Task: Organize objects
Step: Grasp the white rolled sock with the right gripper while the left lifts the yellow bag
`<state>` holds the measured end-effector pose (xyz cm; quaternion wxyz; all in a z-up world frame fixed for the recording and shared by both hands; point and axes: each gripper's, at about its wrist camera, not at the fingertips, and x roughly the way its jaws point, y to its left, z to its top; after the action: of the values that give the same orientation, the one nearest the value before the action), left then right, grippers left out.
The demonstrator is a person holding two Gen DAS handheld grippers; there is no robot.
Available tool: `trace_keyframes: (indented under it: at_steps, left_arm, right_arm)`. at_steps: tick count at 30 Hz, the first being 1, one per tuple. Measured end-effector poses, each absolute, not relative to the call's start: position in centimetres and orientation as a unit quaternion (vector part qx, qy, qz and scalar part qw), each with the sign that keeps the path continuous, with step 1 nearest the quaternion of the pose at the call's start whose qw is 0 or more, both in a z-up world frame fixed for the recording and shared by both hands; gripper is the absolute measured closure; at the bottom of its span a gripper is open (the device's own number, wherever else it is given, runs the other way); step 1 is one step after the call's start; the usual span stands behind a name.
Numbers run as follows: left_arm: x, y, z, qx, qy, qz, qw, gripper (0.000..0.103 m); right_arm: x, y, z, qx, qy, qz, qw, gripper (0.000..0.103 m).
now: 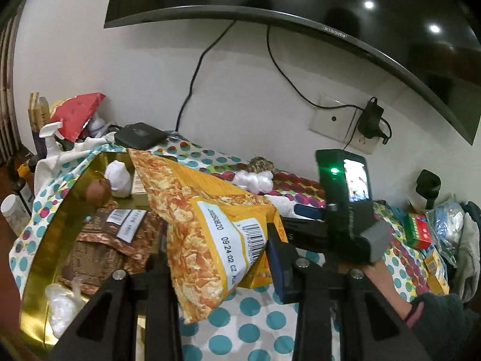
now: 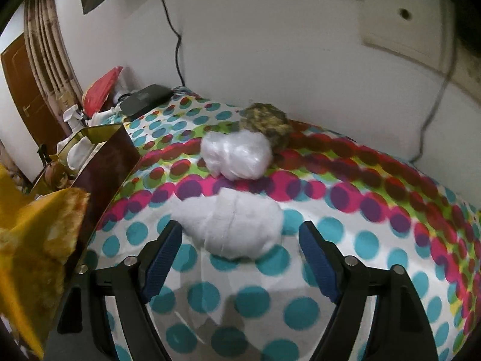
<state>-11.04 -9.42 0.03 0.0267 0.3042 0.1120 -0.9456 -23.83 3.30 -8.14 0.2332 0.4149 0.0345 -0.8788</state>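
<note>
My left gripper (image 1: 222, 258) is shut on a yellow snack bag (image 1: 207, 228) and holds it in the air by its lower end, beside an open gold box (image 1: 45, 234). The box contains brown packets (image 1: 105, 240), white wrapped bundles and a brown round thing. In the right wrist view my right gripper (image 2: 240, 231) stands open over the dotted cloth (image 2: 375, 240). A white wrapped bundle (image 2: 237, 228) lies just ahead of its blue pads (image 2: 163, 258), apart from both. Behind the bundle lie a clear-wrapped white bundle (image 2: 237, 156) and a mottled green-brown lump (image 2: 267, 120).
A black flat device (image 2: 147, 99) and a red packet (image 2: 99, 90) sit at the far left by the wall. Cables hang from the wall screen (image 1: 270, 0) to a socket (image 1: 345, 120). Red and yellow cartons (image 1: 421, 231) and bags crowd the right edge. A sleeved hand (image 1: 421, 307) holds the right tool.
</note>
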Motion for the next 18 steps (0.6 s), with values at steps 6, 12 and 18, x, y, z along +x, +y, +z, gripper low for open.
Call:
trace_keyframes:
  at_steps: [6,12,18]
  left_arm:
    - [-10.5,-10.1,0.0,0.304,0.109,-0.946,0.03,0.068]
    - [-10.1,-9.9,-0.1,0.308,0.107,-0.945,0.024,0.068]
    - [-9.7,-9.1,0.0,0.317,0.101,-0.943,0.021,0.068]
  right_arm:
    - [-23.6,1.6,-8.4,0.415,0.062,-0.877,0.233,0.06]
    - [-22.2,3.6,-8.3,0.413,0.054,-0.887,0.202,0.063]
    - [-19.4,6.8,-8.1,0.41,0.048,-0.898,0.154,0.063]
